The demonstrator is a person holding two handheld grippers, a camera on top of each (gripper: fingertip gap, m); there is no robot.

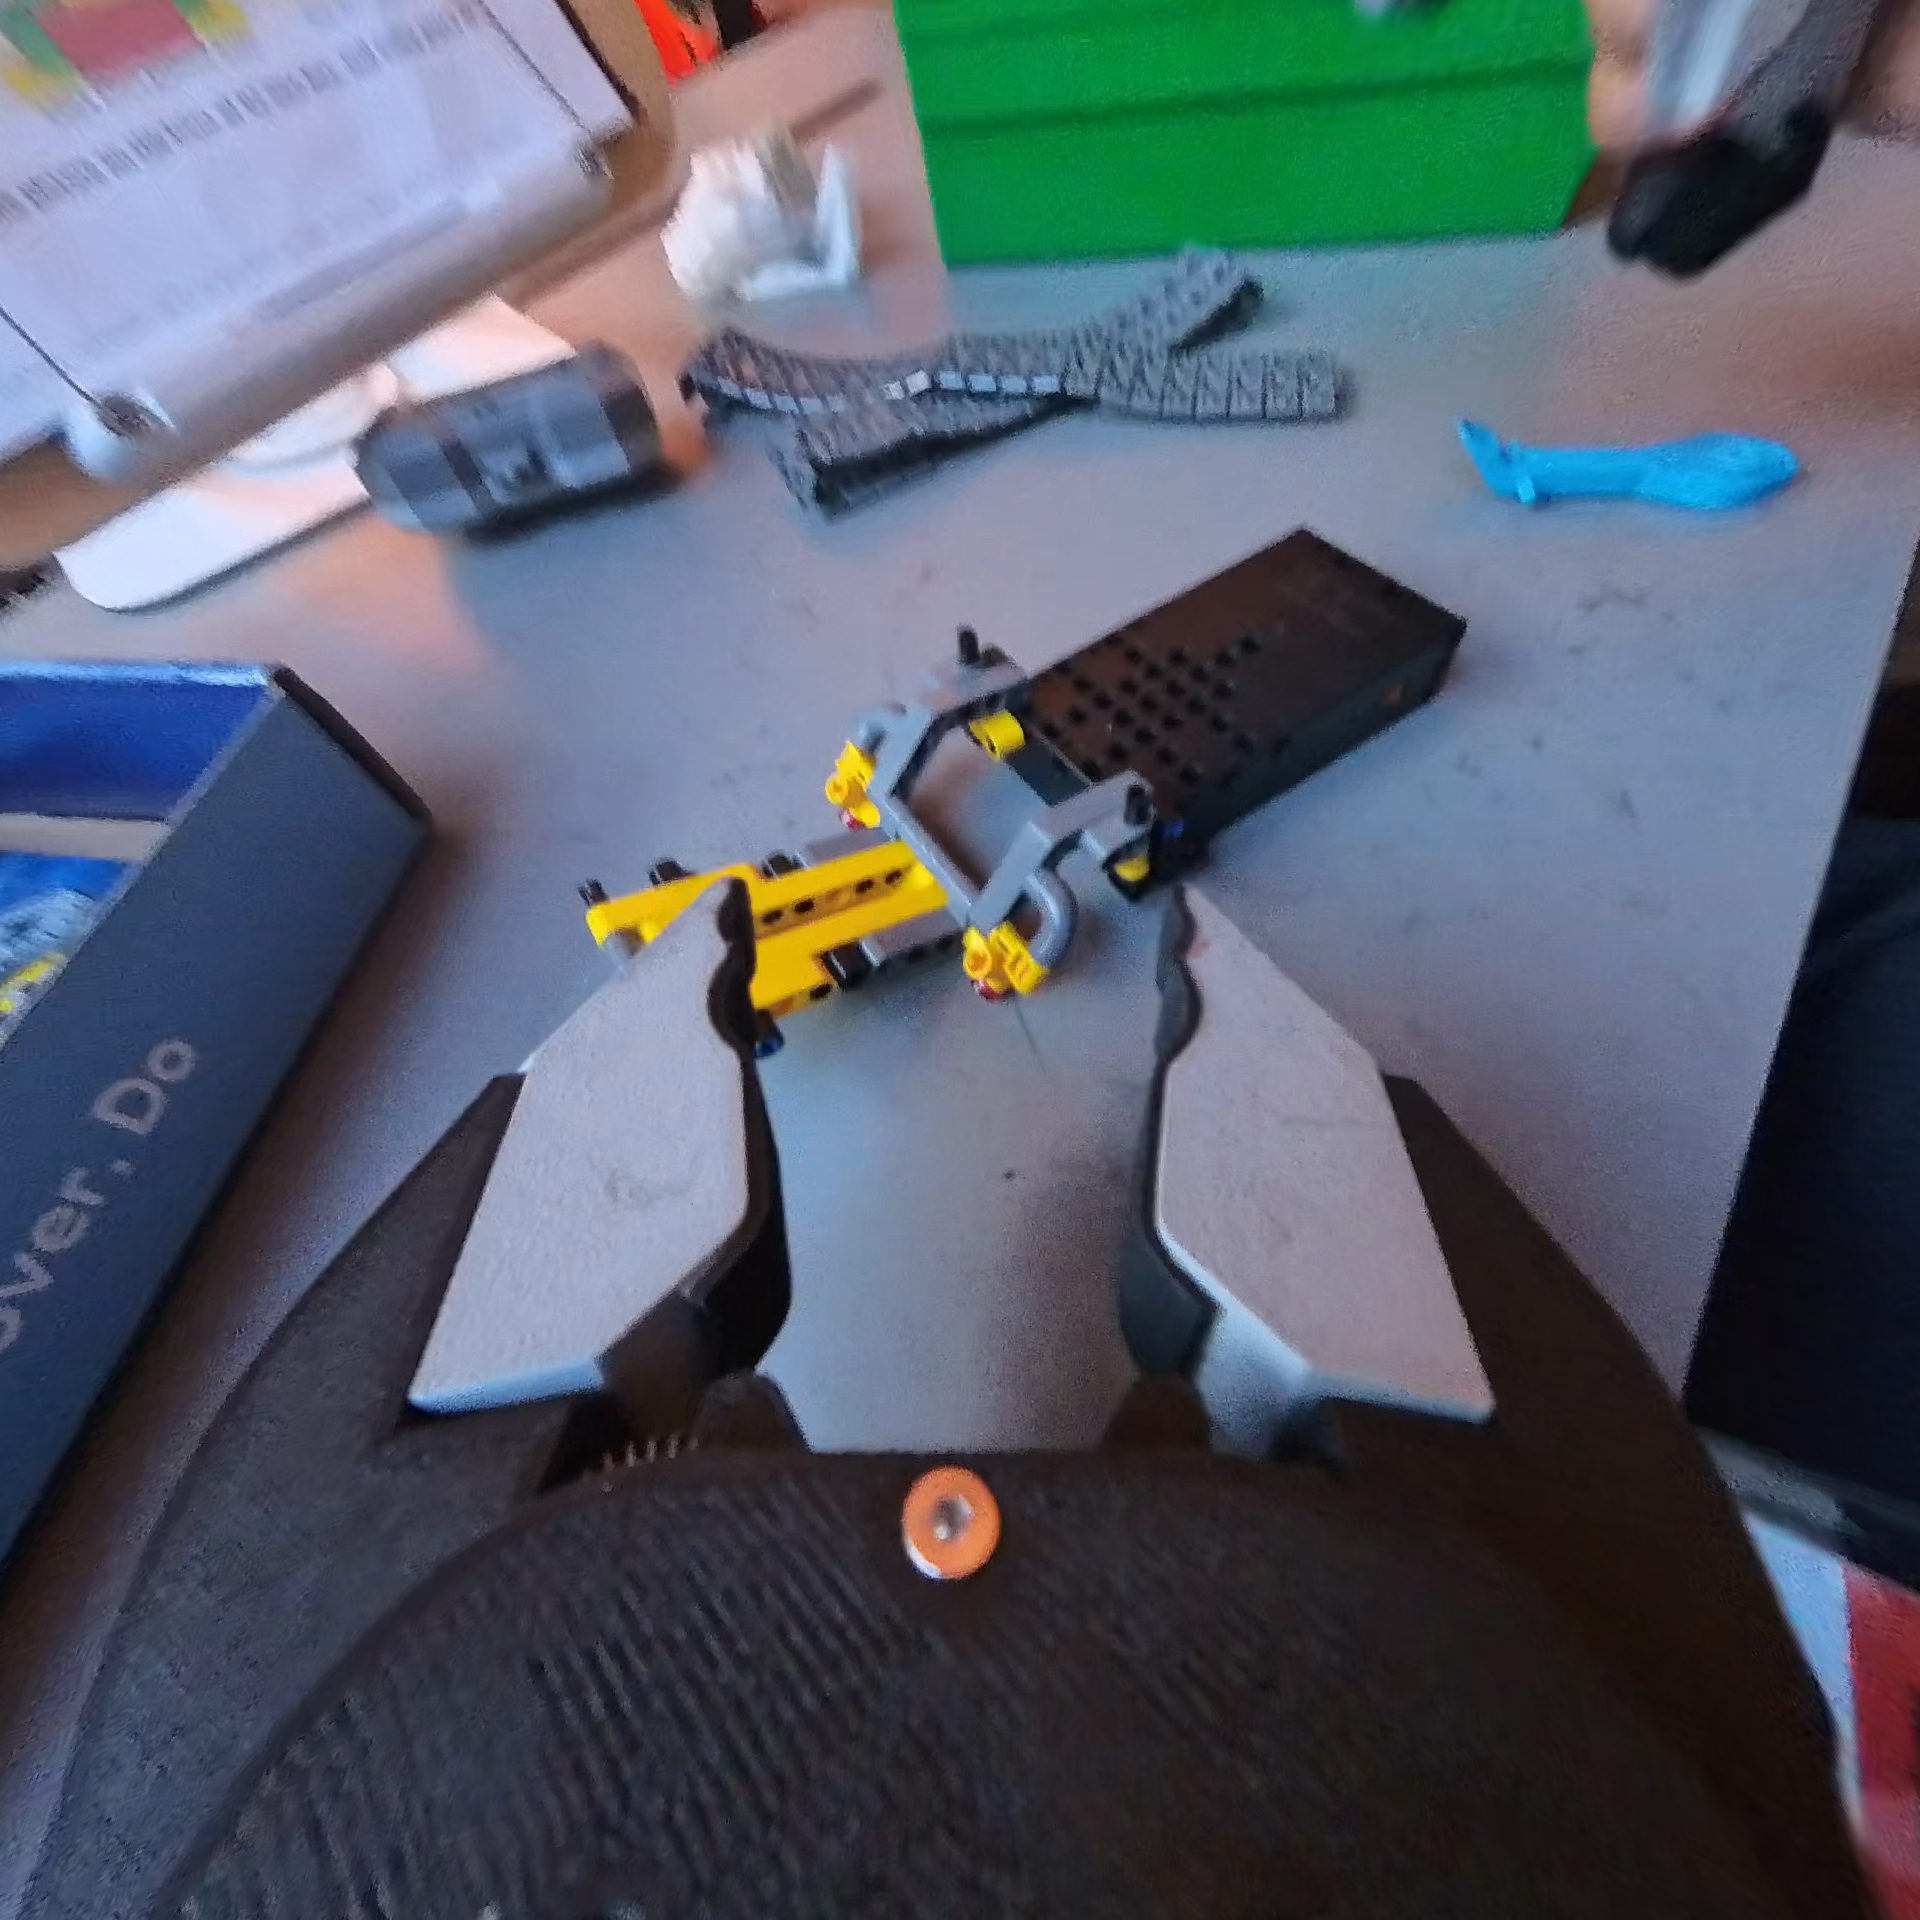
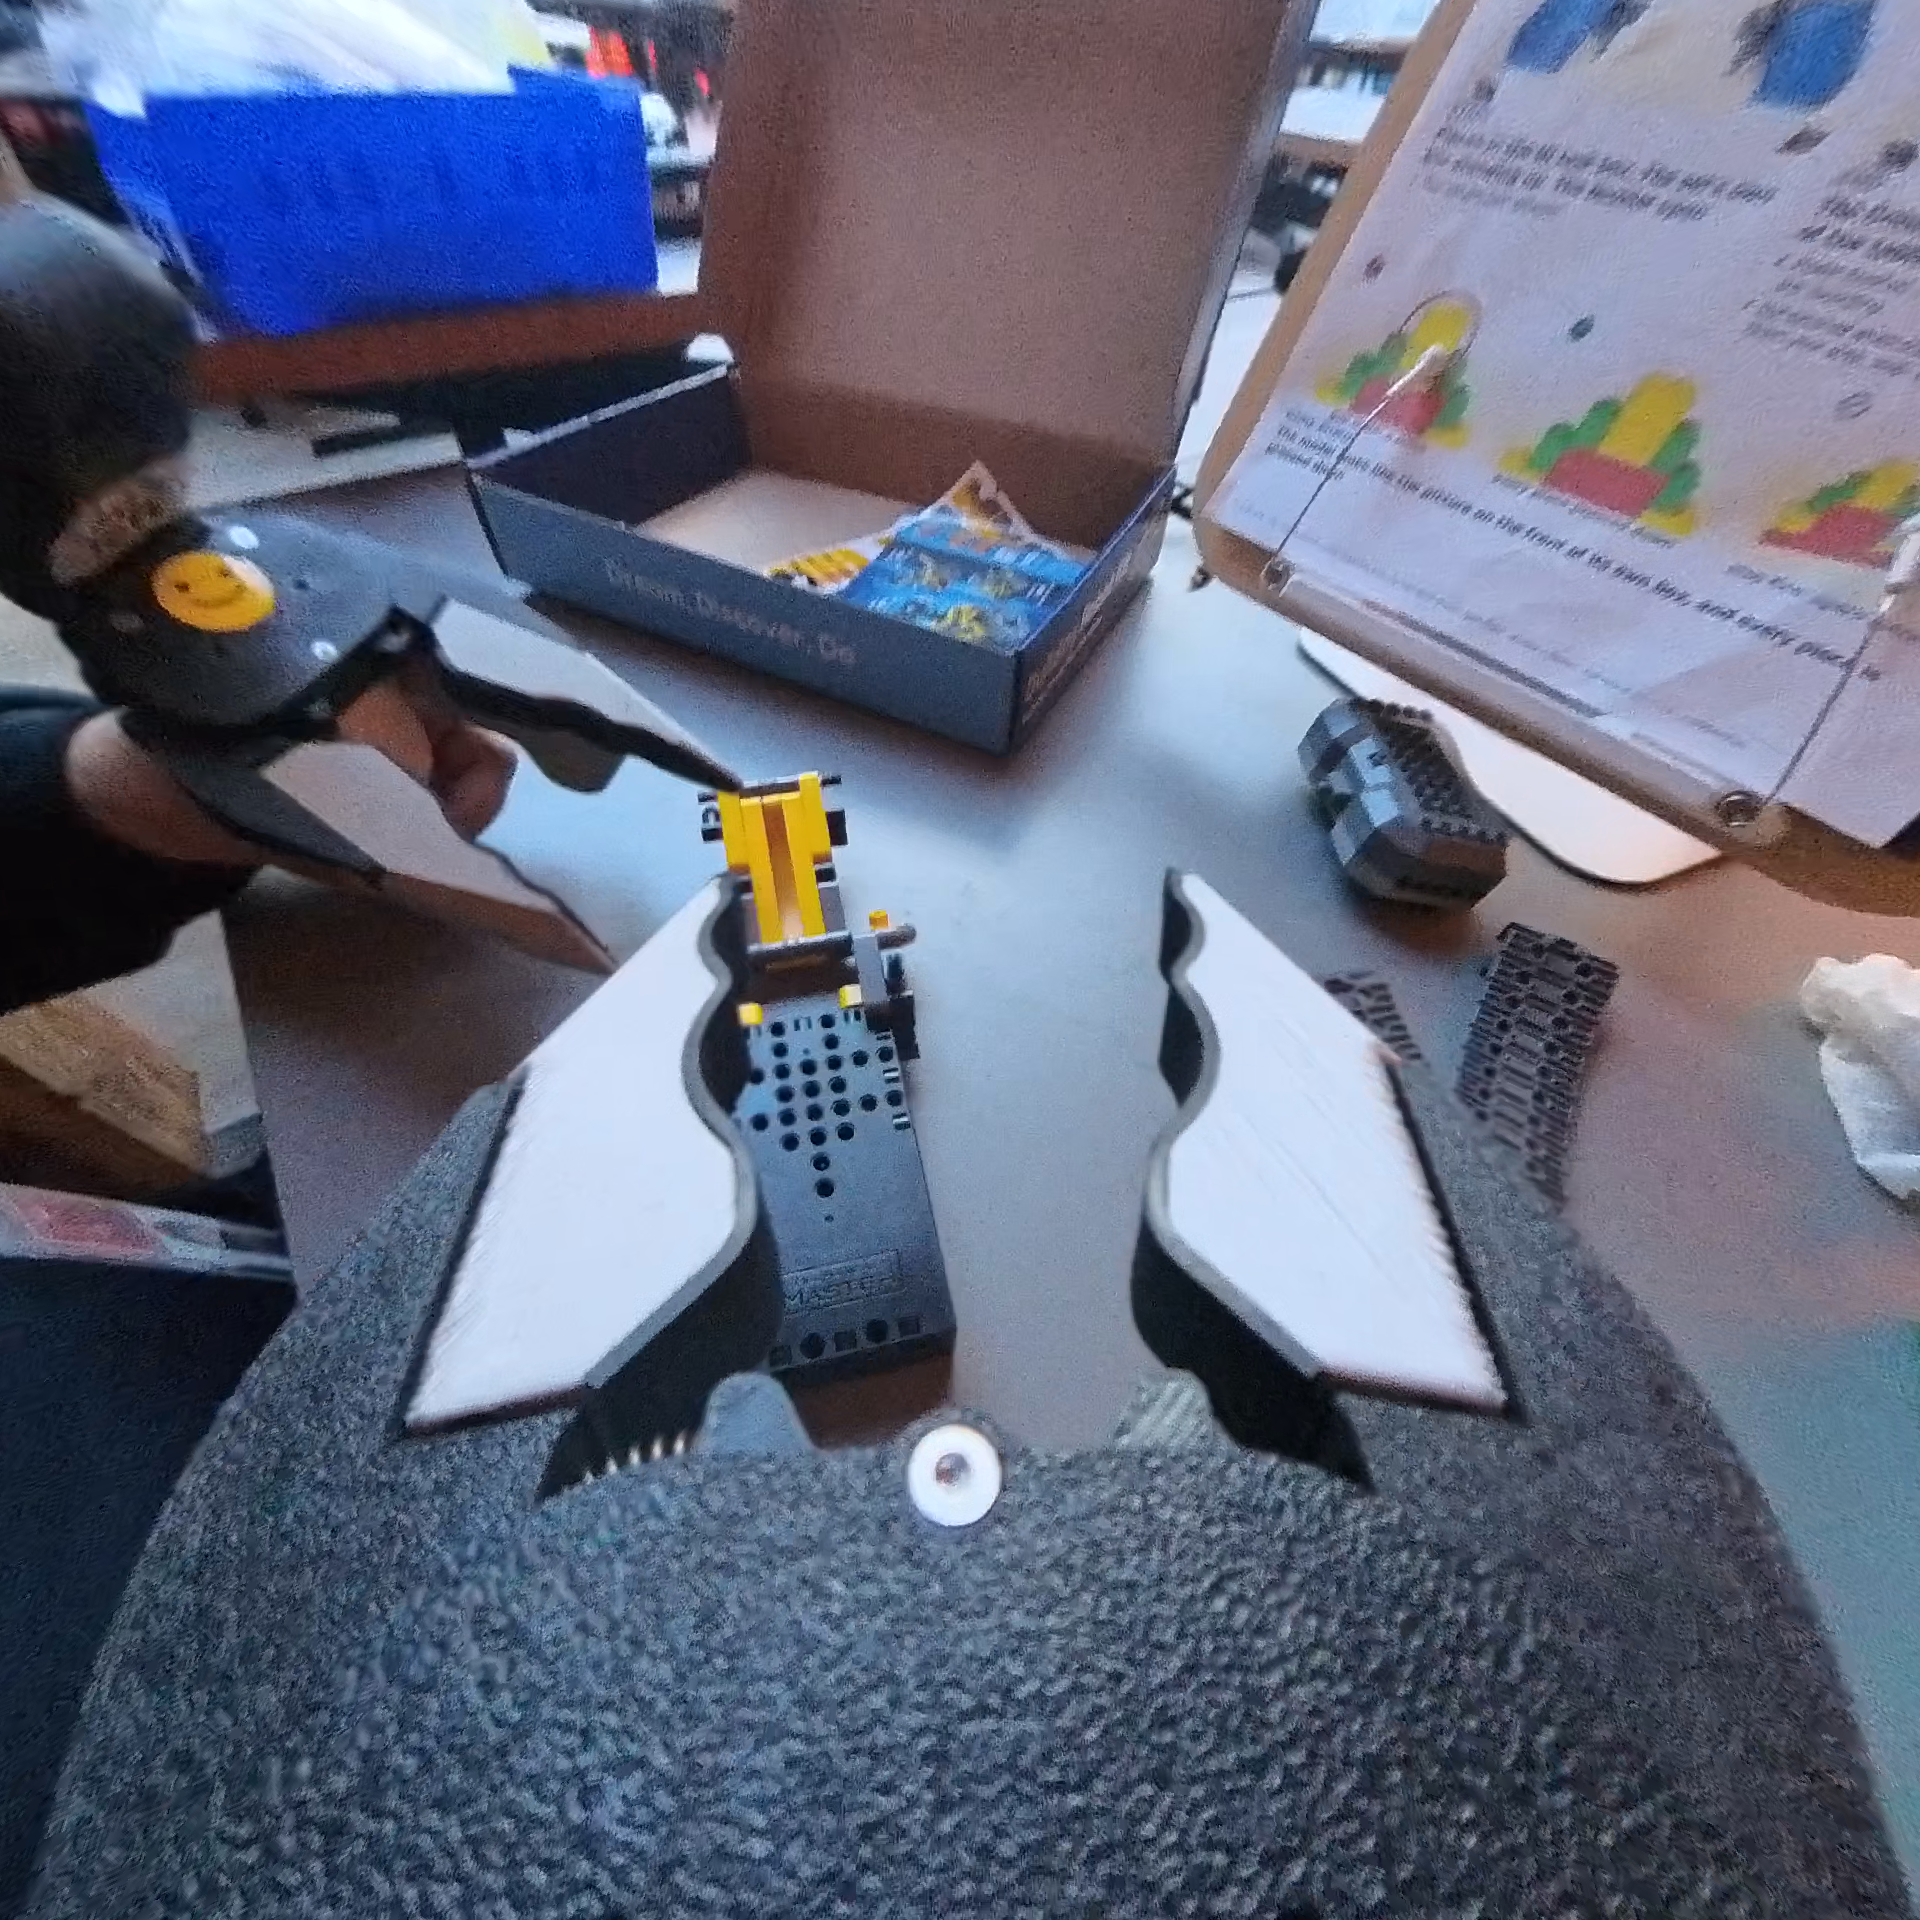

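A yellow and grey toy-brick assembly lies on the grey table, joined to a long black block with holes. My left gripper is open, its fingertips just short of the assembly, the left finger in front of the yellow beam. My right gripper is open and empty above the black block, with the yellow part just beyond its left finger. The left gripper also shows in the right wrist view, open, its far tip at the yellow end. The right gripper shows far off at the top right of the left wrist view.
An open dark blue cardboard box holds printed bags. A board with an instruction sheet stands tilted on a white stand. A dark grey motor block, grey track links, a blue tool, a green box and crumpled white tissue lie around. My left gripper's tips are some 9 cm from the black block. It is also in sight in the left wrist view.
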